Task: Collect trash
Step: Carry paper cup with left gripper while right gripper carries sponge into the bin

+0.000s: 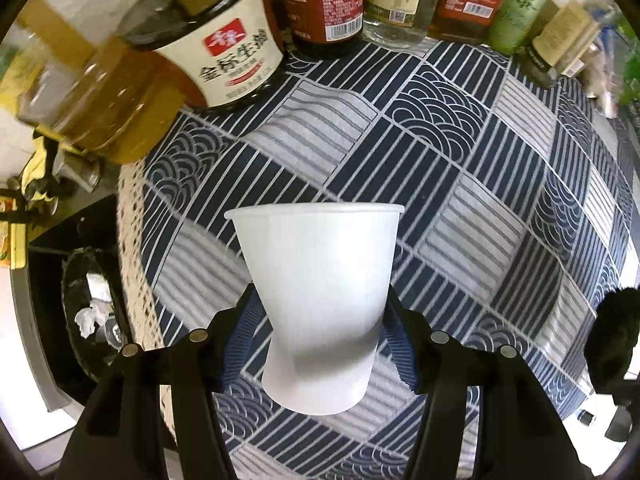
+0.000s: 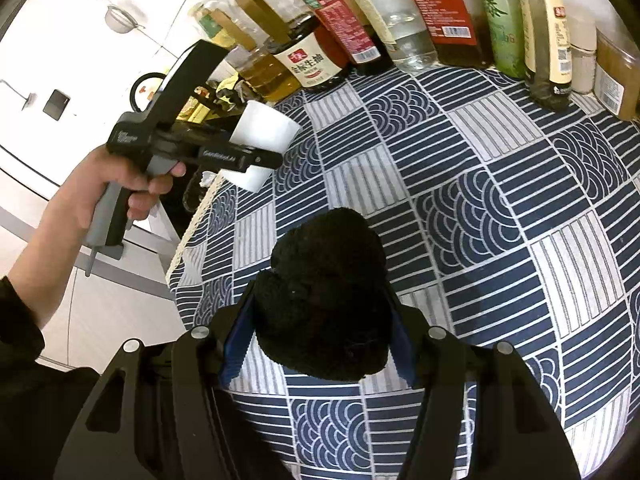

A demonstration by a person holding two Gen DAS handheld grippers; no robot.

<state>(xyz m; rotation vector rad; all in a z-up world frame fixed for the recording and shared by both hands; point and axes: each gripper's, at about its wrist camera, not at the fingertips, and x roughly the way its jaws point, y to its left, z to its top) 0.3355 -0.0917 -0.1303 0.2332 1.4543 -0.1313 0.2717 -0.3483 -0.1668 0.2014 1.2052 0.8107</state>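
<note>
While our left gripper [image 1: 320, 322] pinches a white paper cup [image 1: 318, 300] w/ both jaws pressed on its lower half, the cup sits upright off the patterned tablecloth [image 1: 460, 160], rim level, near the table's left edge. Our right gripper [image 2: 322, 320] has its jaws clamped on a black fuzzy sponge-like wad [image 2: 326, 292], held over the cloth approx mid-table. Soy sauce bottle [image 1: 236, 52], oil bottle [image 1: 116, 96] & other condiment bottles line the far edge; a dark bin [image 1: 88, 312] w/ crumpled tissues sits below left of the table.
</note>
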